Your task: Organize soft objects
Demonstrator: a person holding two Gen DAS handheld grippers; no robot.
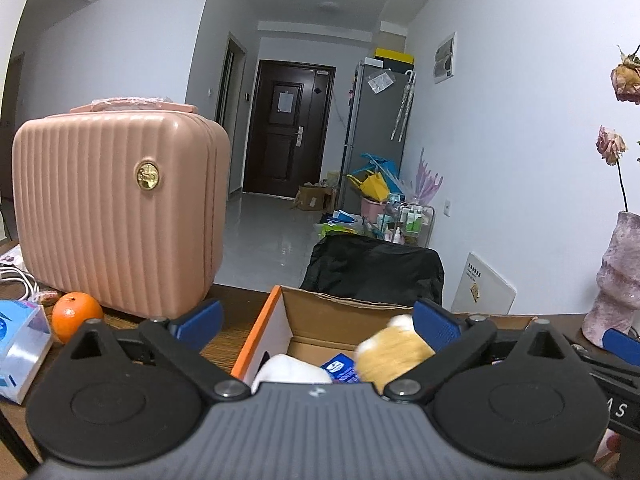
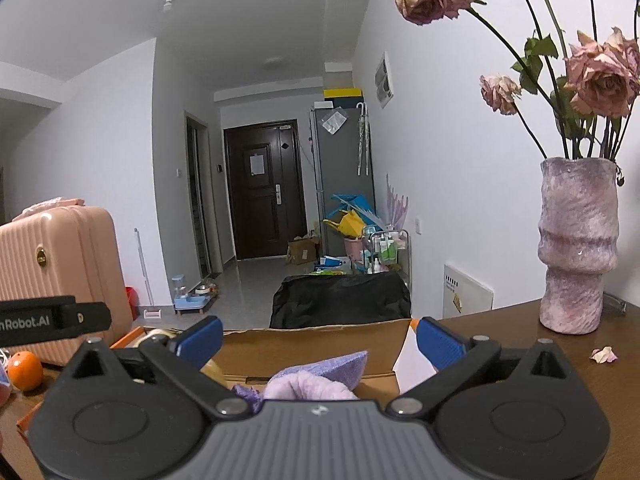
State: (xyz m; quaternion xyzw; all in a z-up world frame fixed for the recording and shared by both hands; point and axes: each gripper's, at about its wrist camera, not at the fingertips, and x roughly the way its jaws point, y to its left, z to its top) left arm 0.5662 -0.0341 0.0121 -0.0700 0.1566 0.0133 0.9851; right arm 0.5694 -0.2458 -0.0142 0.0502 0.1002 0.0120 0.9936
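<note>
Fingers [image 1: 438,328] apart, perhaps touching tan plush [image 1: 390,354]

Plush toys [image 1: 394,354] (tan, lilac [image 2: 308,386]) inside carton [image 1: 260,332]

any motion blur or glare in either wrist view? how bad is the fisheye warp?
Left wrist: the tan plush in the cardboard box is smeared by motion blur; the pink suitcase is sharp; ceiling light glares off the hallway floor. Right wrist: mostly sharp; the lilac plush is slightly soft. Both: strong barrel warp bends walls, dark corner vignette, dim bluish light.
</note>
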